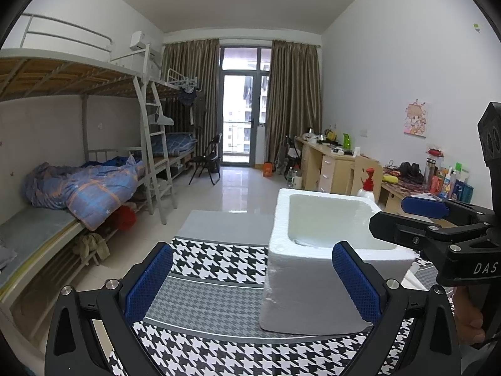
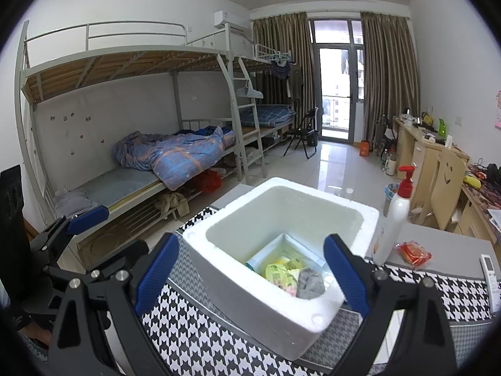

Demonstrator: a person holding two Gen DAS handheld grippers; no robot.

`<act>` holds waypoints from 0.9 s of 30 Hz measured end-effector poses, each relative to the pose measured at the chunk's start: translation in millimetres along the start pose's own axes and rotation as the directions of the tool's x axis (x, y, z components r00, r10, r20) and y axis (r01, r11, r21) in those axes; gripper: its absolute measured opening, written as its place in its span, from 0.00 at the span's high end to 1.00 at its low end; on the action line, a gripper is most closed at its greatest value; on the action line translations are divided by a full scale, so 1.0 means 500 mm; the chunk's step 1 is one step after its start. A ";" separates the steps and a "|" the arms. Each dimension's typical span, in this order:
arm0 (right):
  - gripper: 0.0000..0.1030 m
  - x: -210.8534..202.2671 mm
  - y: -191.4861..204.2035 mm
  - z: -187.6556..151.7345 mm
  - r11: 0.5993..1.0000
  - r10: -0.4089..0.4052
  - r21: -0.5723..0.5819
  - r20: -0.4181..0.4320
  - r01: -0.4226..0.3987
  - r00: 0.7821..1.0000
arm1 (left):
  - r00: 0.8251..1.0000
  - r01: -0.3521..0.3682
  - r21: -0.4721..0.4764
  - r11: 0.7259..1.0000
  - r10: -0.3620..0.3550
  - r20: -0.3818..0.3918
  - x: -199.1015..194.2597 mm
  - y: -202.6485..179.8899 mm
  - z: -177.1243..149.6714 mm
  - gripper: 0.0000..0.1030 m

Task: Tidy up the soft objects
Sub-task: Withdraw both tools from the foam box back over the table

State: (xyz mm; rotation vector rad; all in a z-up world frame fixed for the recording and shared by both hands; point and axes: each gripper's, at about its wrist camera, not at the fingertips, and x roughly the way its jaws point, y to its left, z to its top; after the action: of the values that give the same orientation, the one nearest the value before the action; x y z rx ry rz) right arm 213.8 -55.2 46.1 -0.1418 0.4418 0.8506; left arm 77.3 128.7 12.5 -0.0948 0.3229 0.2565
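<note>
A white foam box stands on a houndstooth cloth. Inside it, the right wrist view shows a yellow-green soft packet, a grey soft lump and a flat clear pouch. My right gripper hovers open above the box's near side, nothing between its blue pads. My left gripper is open and empty to the left of the box, low over the cloth. A red packet lies on the grey table to the right of the box. Each gripper shows at the edge of the other's view.
A white pump bottle with a red top stands right behind the box. A white remote lies at the cloth's right edge. Bunk beds line the left wall, desks the right.
</note>
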 end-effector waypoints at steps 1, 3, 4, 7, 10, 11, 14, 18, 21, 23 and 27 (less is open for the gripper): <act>0.07 -0.005 -0.002 -0.001 1.000 -0.003 0.000 0.004 0.003 1.000 | 1.000 0.003 0.003 1.000 -0.003 0.002 -0.002 -0.004 0.001 0.01; 0.07 -0.014 -0.006 -0.005 1.000 -0.005 0.004 0.011 0.005 1.000 | 1.000 0.014 0.009 1.000 -0.014 0.005 -0.007 -0.017 0.003 0.01; 0.07 -0.020 -0.008 -0.006 1.000 -0.004 0.005 0.015 0.004 1.000 | 1.000 0.018 0.011 1.000 -0.018 0.007 -0.008 -0.020 0.004 0.01; 0.07 -0.031 -0.013 -0.006 1.000 -0.014 0.011 0.022 0.013 1.000 | 1.000 0.024 0.014 1.000 -0.024 0.007 -0.009 -0.031 0.003 0.01; 0.07 -0.047 -0.024 -0.013 1.000 -0.022 0.018 0.032 0.021 0.999 | 1.000 0.030 0.014 0.999 -0.030 0.000 -0.007 -0.044 0.003 0.01; 0.07 -0.051 -0.026 -0.015 1.000 -0.025 0.018 0.035 0.025 0.999 | 0.999 0.032 0.016 0.999 -0.032 -0.001 -0.006 -0.047 0.002 0.01; 0.07 -0.062 -0.035 -0.021 0.999 -0.041 0.028 0.037 0.040 0.998 | 0.999 0.043 0.018 0.999 -0.043 -0.003 -0.008 -0.060 0.001 0.01; 0.07 -0.077 -0.050 -0.031 0.997 -0.059 0.043 0.042 0.057 0.997 | 0.998 0.058 0.026 0.998 -0.058 0.003 -0.013 -0.070 0.002 0.01; 0.07 -0.091 -0.059 -0.037 0.996 -0.068 0.054 0.054 0.066 0.996 | 0.998 0.068 0.033 0.997 -0.069 0.004 -0.016 -0.082 0.005 0.01; 0.07 -0.100 -0.062 -0.036 0.996 -0.072 0.060 0.061 0.069 0.996 | 0.997 0.077 0.035 0.996 -0.077 0.003 -0.017 -0.092 0.005 0.01; 0.07 -0.118 -0.074 -0.039 0.994 -0.095 0.067 0.071 0.091 0.993 | 0.996 0.093 0.050 0.994 -0.093 0.002 -0.020 -0.109 0.006 0.01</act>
State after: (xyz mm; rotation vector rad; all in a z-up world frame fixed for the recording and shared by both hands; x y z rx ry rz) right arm 201.7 -126.2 52.0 -0.0710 0.3892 0.7469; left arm 83.5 74.1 21.2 -0.0600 0.3192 0.1563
